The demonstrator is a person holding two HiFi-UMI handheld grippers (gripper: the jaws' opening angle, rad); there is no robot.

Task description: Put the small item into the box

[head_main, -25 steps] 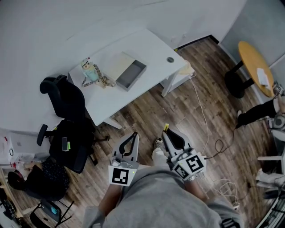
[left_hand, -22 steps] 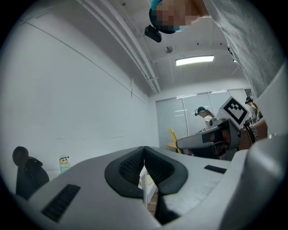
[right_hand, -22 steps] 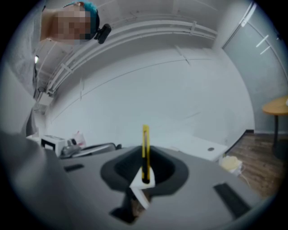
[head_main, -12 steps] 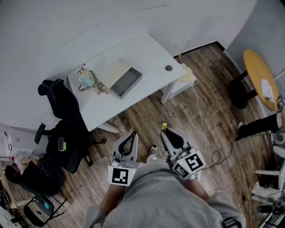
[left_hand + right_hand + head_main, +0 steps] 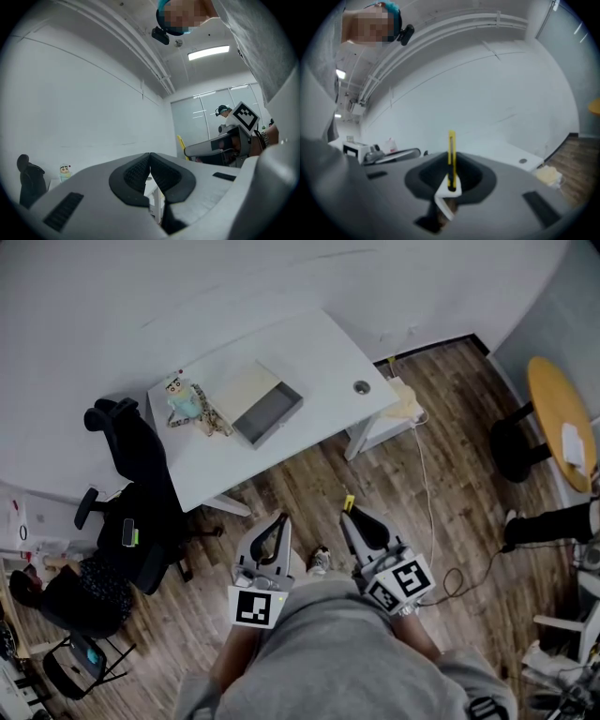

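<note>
Only the right hand-held gripper (image 5: 450, 182) clamps the small yellow-and-white item (image 5: 451, 146).

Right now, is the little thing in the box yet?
Not yet. Done: the right gripper has its jaws shut on the yellow item. In hand: it is held over the floor, apart from the desk. Left: reaching the desk and dropping the item into the open box, which looks empty. The left gripper is shut on nothing.
</note>
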